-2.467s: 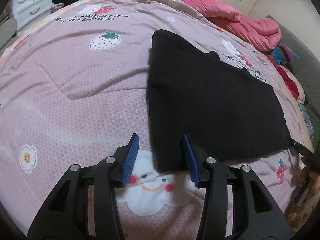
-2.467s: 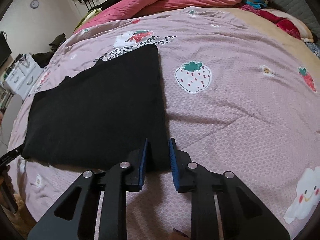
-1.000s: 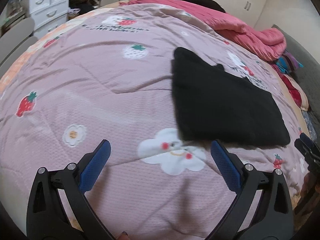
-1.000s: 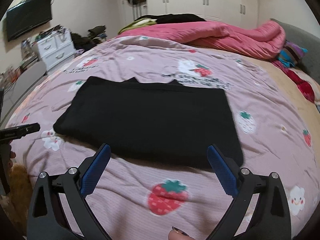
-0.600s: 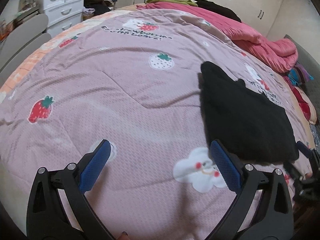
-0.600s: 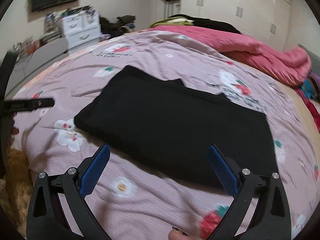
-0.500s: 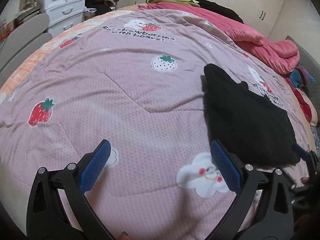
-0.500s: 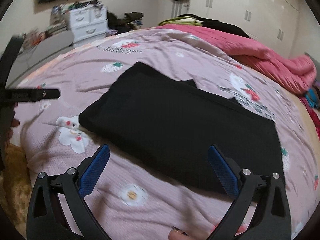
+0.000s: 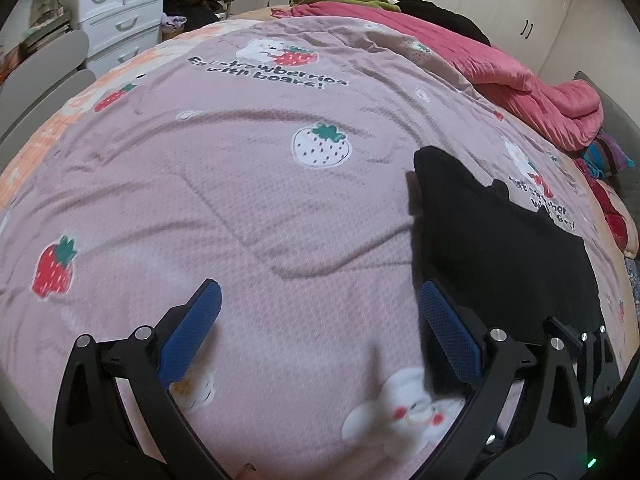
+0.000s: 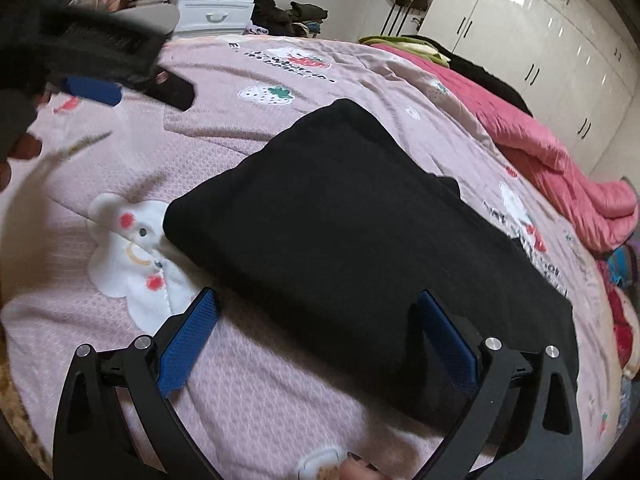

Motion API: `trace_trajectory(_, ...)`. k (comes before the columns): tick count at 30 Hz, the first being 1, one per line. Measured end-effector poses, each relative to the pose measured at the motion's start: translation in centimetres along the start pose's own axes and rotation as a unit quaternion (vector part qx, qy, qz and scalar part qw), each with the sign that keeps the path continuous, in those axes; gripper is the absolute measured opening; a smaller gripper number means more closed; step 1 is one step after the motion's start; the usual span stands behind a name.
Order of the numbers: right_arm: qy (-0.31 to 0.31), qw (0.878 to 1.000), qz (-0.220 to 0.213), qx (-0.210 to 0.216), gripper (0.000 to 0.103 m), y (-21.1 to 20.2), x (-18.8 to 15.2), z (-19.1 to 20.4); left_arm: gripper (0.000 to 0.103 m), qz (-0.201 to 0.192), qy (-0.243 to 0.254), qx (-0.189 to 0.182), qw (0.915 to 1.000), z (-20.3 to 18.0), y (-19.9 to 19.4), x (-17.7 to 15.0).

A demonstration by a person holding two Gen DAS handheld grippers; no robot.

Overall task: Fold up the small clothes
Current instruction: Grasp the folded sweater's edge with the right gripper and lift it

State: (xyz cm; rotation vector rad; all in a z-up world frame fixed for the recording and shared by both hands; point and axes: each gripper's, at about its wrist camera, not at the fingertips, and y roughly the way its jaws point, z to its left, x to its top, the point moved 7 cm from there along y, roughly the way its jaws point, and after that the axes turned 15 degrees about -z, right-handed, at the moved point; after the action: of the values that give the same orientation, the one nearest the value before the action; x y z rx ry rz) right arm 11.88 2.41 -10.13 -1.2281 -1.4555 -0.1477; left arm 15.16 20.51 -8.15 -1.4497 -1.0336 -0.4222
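A folded black garment (image 10: 360, 240) lies flat on the pink strawberry-print bedspread (image 9: 240, 200). In the left wrist view the garment (image 9: 500, 240) sits to the right. My left gripper (image 9: 320, 304) is wide open and empty, above the bedspread left of the garment. My right gripper (image 10: 316, 312) is wide open and empty, with its jaws over the garment's near edge. The left gripper also shows blurred at the upper left of the right wrist view (image 10: 92, 52).
A rolled pink duvet (image 9: 520, 80) lies along the far side of the bed. White drawers (image 9: 120, 28) stand at the back left, white wardrobes (image 10: 540, 40) behind. A grey chair back (image 9: 36, 76) is at the left edge of the bed.
Both grippers let go of the garment, opened wide and pulled back. The left one swung left off the garment; the right one moved closer toward the garment's left end.
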Motion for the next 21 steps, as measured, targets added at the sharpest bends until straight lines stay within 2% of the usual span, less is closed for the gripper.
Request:
trace_trajectory(7, -0.016, 1.000, -0.004, -0.009, 0.099, 1.9, 0.8, 0.2, 0.094, 0.001, 0.006, -0.008, 1.0000, -1.3, 1.7, 1.1)
trace_trajectory(11, -0.020, 0.999, -0.022, -0.022, 0.095, 2.3, 1.6, -0.2, 0.094, 0.005, 0.007, -0.011, 0.9999, -1.9, 2.6, 1.4)
trace_trajectory(12, -0.020, 0.999, -0.026, -0.021, 0.084, 2.1, 1.8, -0.1, 0.094, 0.006, 0.008, -0.012, 0.9999, -2.1, 2.9, 1.5)
trace_trajectory(14, -0.018, 0.999, -0.037, -0.018, 0.076, 1.8, 2.1, -0.2, 0.094, 0.007, 0.012, -0.014, 0.9998, -2.5, 3.2, 1.7)
trace_trajectory(16, -0.021, 0.999, -0.045, -0.017, 0.063, 1.6, 2.3, -0.2, 0.094, 0.009, 0.014, -0.016, 0.9997, -2.8, 3.6, 1.8)
trace_trajectory(18, -0.025, 0.998, -0.056, -0.023, 0.030, 1.2, 2.6, -0.2, 0.094, 0.011, 0.015, -0.019, 0.9997, -3.2, 3.9, 1.9)
trace_trajectory(21, -0.034, 0.996, -0.073, -0.039, 0.018, 0.4, 3.0, -0.5, 0.094, 0.015, 0.013, -0.026, 0.9995, -3.8, 4.3, 2.1)
